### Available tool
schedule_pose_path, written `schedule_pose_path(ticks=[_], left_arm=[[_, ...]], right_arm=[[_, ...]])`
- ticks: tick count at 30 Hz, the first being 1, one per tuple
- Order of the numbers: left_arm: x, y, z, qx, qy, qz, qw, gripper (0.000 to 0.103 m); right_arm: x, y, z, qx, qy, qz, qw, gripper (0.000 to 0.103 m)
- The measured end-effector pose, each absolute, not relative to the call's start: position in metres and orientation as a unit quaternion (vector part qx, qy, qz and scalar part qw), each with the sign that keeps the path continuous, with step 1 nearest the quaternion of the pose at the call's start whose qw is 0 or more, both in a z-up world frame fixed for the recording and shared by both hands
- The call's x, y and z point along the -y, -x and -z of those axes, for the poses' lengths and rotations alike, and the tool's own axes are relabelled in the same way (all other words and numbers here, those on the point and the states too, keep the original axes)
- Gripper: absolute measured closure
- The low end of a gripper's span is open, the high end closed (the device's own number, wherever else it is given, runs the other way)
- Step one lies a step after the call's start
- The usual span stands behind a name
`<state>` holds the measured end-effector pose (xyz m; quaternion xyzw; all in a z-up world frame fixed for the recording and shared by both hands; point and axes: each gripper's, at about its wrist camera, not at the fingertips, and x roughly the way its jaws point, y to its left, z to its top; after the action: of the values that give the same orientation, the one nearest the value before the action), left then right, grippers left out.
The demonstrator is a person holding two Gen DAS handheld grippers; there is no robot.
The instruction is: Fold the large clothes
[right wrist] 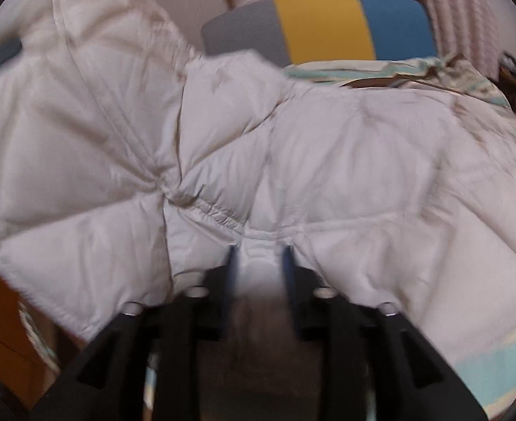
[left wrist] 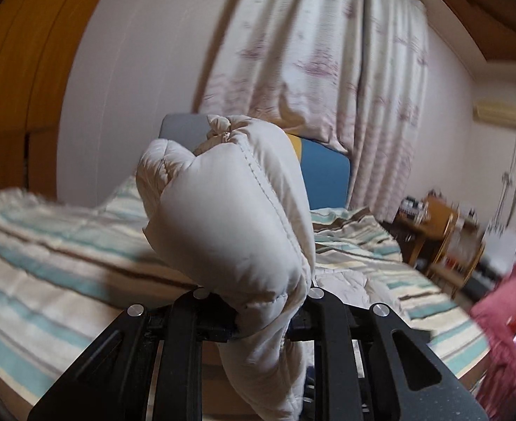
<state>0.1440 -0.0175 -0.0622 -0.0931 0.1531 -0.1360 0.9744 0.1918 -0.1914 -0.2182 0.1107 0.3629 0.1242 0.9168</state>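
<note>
A white quilted puffer jacket is held by both grippers above a bed. In the left wrist view a puffy sleeve or edge of the jacket (left wrist: 233,217) bulges up between the jaws of my left gripper (left wrist: 258,312), which is shut on it. In the right wrist view the jacket (right wrist: 328,161) spreads wide across the frame, and my right gripper (right wrist: 258,256) is shut on its stitched hem, with blue pads (right wrist: 286,263) on either side of the pinched fabric. The fingertips are partly hidden by fabric.
A bed with a striped teal, cream and brown cover (left wrist: 54,256) lies below. A grey, yellow and blue headboard (right wrist: 328,24) stands against a curtain (left wrist: 328,52). A wooden side table (left wrist: 440,231) and a red cloth (left wrist: 500,333) are at right.
</note>
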Motion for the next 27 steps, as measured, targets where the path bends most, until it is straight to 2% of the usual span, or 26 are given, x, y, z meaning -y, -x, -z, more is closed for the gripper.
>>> schedule_pose_path(ticks=[1,5,9,15,27], left_arm=[[0.023,-0.144,0.061,-0.153,0.084,0.137,0.975,0.083],[0.038,-0.148,0.059,-0.154,0.061,0.135,0.977,0.083],[0.056,-0.149,0.056,-0.151,0.033,0.137,0.978,0.083],[0.087,-0.147,0.052,-0.145,-0.007,0.154,0.977,0.083],[0.167,-0.149,0.066,-0.151,-0.063,0.222,0.961,0.083]], right_arm=[[0.204,-0.181,0.211,-0.35,-0.119,-0.114,0.922,0.058],[0.246,-0.153,0.198,-0.341,-0.101,-0.046,0.934,0.058],[0.294,-0.126,0.192,-0.333,-0.114,0.036,0.936,0.054],[0.362,-0.099,0.199,-0.34,-0.15,0.141,0.917,0.053],[0.402,-0.081,0.201,-0.361,-0.142,0.206,0.898,0.053]])
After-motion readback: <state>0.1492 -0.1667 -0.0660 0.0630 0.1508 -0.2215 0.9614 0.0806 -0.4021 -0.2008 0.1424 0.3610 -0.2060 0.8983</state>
